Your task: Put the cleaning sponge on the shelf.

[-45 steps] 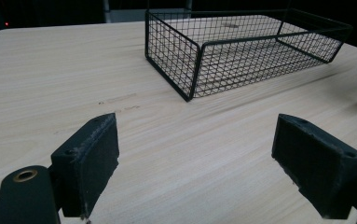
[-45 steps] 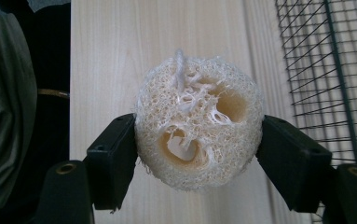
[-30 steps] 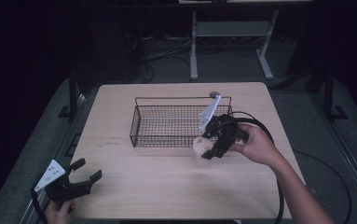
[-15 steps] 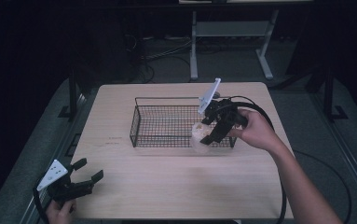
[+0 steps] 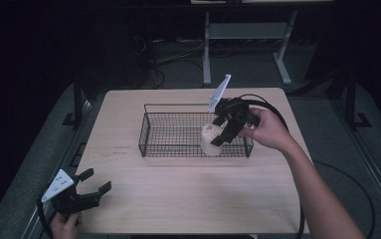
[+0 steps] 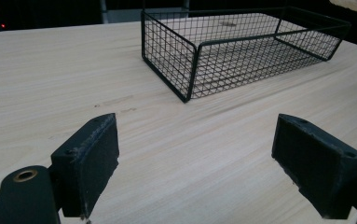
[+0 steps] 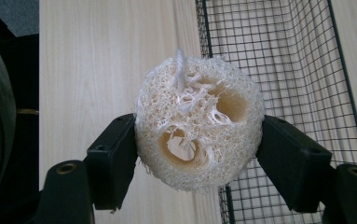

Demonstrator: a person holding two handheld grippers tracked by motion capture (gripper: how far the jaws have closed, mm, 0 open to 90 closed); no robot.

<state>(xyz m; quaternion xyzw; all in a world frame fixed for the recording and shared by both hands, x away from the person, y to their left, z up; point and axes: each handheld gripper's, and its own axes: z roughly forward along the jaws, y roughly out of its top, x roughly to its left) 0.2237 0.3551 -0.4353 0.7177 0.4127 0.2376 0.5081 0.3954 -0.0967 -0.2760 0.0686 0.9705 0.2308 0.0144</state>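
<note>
Right gripper view: loofah (image 7: pixel 198 142) clenched between jaws, holes visible; high view: left gripper (image 5: pixel 94 188) jaws released.

Pale cream loofah slice (image 7: pixel 198 123), round, fibrous open mesh with several hollow holes through its face, a thin white string loop at top. Clamped on both sides between black pads, face toward right gripper view camera. Held in the air over near right rim of black wire basket (image 5: pixel 175 134), part over the tabletop.
</note>
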